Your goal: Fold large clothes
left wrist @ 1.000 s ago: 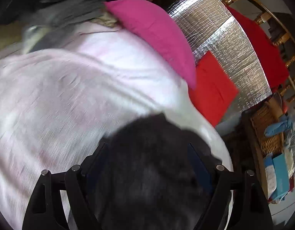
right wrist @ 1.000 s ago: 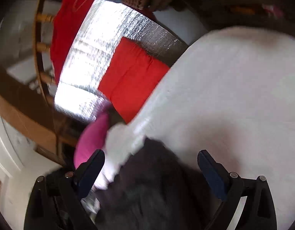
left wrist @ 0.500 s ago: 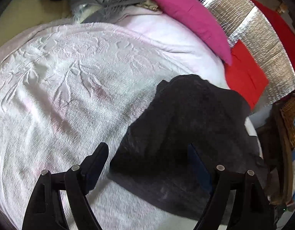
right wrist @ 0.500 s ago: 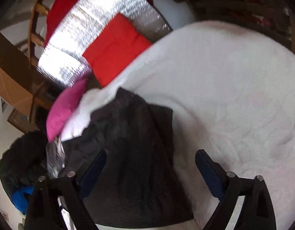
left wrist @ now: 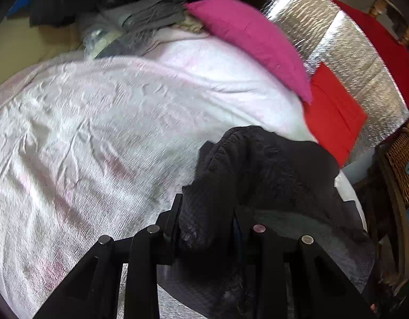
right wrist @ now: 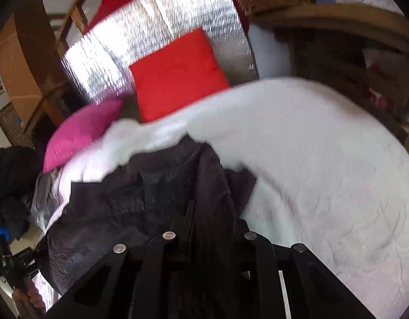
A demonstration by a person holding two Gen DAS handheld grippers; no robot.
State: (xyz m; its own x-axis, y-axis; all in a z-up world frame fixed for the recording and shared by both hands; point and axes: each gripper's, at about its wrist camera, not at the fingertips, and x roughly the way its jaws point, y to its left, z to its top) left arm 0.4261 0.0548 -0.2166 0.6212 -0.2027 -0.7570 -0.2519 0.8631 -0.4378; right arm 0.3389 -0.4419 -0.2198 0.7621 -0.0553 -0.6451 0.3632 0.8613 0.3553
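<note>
A dark charcoal garment (left wrist: 271,170) lies crumpled on the white bedspread (left wrist: 98,133). In the left wrist view, my left gripper (left wrist: 205,212) has a thick bunch of its edge between the jaws; the jaws are closing and the pads press on the cloth. In the right wrist view, the same garment (right wrist: 151,194) spreads to the left over the bedspread (right wrist: 324,159). My right gripper (right wrist: 213,212) is shut on a fold of it that runs up between the fingers. The fingertips are hidden by the cloth.
A pink pillow (left wrist: 252,40) and a red cushion (left wrist: 334,111) lean on a silver foil panel (left wrist: 350,53) at the bed's head. Grey clothes (left wrist: 146,18) are piled at the far left. A wicker basket (left wrist: 402,164) stands beside the bed. A hand (right wrist: 31,295) shows at lower left.
Both grippers stood wide open over the dark garment; now both have closed on it. The cloth has bunched up between the left jaws. The right view has swung and rolled.
</note>
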